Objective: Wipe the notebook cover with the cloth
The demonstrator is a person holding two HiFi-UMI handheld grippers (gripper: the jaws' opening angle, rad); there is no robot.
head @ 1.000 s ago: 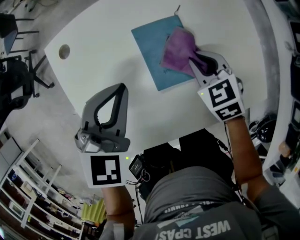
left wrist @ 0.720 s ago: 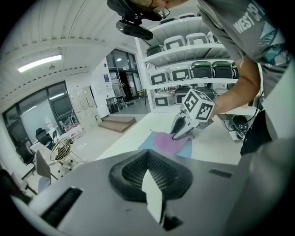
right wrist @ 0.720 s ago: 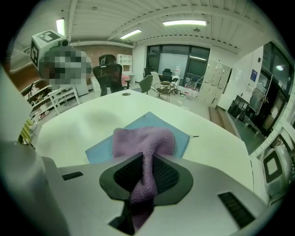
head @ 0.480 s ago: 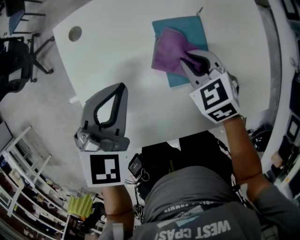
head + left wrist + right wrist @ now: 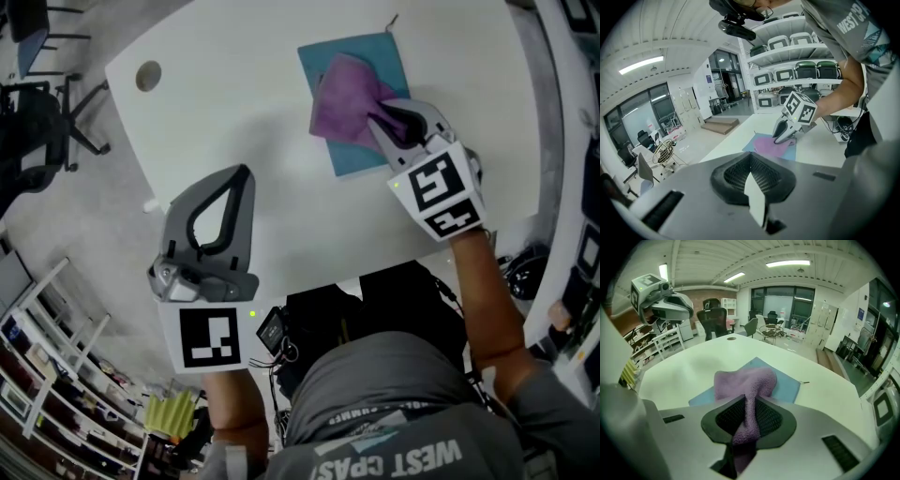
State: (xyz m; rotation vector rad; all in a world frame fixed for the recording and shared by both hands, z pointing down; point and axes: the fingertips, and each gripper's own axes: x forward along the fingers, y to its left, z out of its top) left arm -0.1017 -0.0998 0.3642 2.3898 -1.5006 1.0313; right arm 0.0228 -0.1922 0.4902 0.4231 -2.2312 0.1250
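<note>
cloth, fuzzy, bunched on flat rectangular notebook.

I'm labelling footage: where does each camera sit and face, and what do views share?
Head view: on the head, steeply down at the table; torso, forearms, left tongs, right tongs show.
Left gripper view: on the left tongs, facing the right tongs; arm and shirt show.
Right gripper view: on the right tongs, along the clamped cloth over the notebook; only tongs show.
All share cloth and notebook.
</note>
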